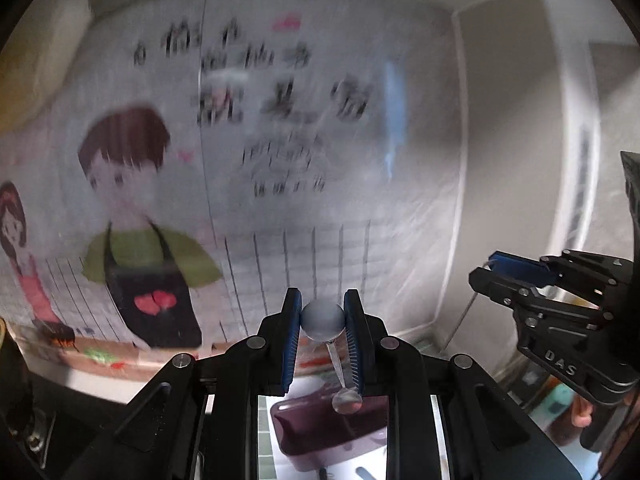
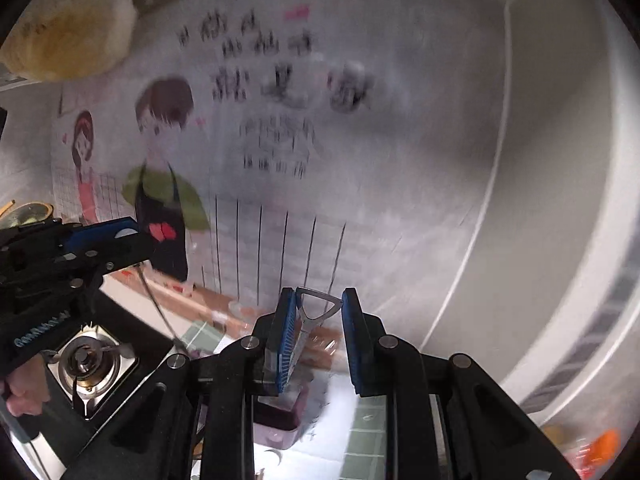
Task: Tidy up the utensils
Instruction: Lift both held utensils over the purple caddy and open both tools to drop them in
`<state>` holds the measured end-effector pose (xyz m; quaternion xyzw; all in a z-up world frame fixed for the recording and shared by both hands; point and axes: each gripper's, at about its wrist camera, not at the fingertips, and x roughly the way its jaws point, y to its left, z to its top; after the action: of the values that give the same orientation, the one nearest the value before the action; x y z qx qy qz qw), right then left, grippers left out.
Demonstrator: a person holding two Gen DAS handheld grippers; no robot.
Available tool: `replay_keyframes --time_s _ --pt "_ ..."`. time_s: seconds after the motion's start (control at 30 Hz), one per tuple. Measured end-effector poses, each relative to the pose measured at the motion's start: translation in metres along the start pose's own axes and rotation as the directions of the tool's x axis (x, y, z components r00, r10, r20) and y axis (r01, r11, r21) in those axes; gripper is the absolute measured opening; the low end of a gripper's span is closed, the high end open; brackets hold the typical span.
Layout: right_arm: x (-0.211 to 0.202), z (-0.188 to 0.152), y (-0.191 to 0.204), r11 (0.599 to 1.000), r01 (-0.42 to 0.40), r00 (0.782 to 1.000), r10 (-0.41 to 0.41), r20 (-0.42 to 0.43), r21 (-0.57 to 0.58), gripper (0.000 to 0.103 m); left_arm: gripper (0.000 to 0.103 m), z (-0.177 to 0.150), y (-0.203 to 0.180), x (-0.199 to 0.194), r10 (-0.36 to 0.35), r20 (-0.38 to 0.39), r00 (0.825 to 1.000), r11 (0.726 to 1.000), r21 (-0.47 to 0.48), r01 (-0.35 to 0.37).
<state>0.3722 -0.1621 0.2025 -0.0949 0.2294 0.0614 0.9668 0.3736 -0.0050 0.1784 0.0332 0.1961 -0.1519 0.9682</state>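
your left gripper (image 1: 322,318) sits nearest in the left wrist view, its blue-padded fingers (image 1: 293,332) pinching a round grey knob (image 1: 322,319). a thin clear stem drops from that knob to a small rounded end, so it reads as a slim utensil hanging between the fingers, though blur hides its exact kind. your right gripper (image 2: 318,316) holds a metal utensil handle (image 2: 309,322) with a triangular loop at its top; the handle lies flat against the left-hand pad (image 2: 286,336), and whether the other pad touches the loop's corner is hard to tell. below both grippers, down on the counter (image 2: 366,428) with its green tiles, stands a dark purple box (image 1: 320,436), open at the top. to the left in the right wrist view, a gas burner (image 2: 86,360) sits on a steel hob near the counter's left side, beneath your left gripper. beyond everything hangs a blurred wall poster (image 1: 168,208) with two cartoon figures and dark lettering.
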Motion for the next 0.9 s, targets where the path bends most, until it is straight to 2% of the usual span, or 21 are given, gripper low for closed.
replay_keyframes --time_s 0.13,0.3,0.47,0.6,0.67,0.77,0.83,0.9 --pt "0.059 -0.027 0.010 1.000 0.001 0.995 0.000 -0.103 0.008 0.021 0.022 -0.037 0.014 0.059 -0.011 -0.104 0.994 1.000 -0.028 0.008" --pt "0.118 -0.059 0.018 0.999 -0.028 0.974 0.035 -0.223 0.035 0.021 0.022 -0.076 0.028 0.109 -0.030 -0.200 0.979 0.998 -0.063 0.018" --pt "0.147 -0.089 0.022 0.995 -0.067 0.949 0.085 -0.302 0.071 0.021 0.022 -0.110 0.033 0.138 -0.037 -0.277 0.960 0.996 -0.083 0.015" --pt "0.160 -0.111 0.024 0.992 -0.088 0.916 0.115 -0.384 0.088 0.023 0.023 -0.129 0.033 0.151 -0.063 -0.323 0.944 0.994 -0.104 0.031" --pt "0.159 -0.114 0.023 0.992 -0.081 0.916 0.112 -0.386 0.095 0.034 0.024 -0.132 0.031 0.150 -0.065 -0.318 0.946 0.994 -0.107 0.032" --pt "0.144 -0.113 0.017 0.990 -0.080 0.926 0.118 -0.357 0.119 0.050 0.025 -0.126 0.028 0.138 -0.056 -0.298 0.953 0.995 -0.100 0.027" --pt "0.126 -0.110 0.014 0.991 -0.064 0.941 0.098 -0.325 0.115 0.051 0.026 -0.120 0.026 0.122 -0.050 -0.272 0.961 0.994 -0.104 0.022" --pt "0.103 -0.110 0.010 0.994 -0.043 0.956 0.071 -0.284 0.104 0.057 0.030 -0.116 0.023 0.104 -0.044 -0.250 0.967 0.994 -0.112 0.016"
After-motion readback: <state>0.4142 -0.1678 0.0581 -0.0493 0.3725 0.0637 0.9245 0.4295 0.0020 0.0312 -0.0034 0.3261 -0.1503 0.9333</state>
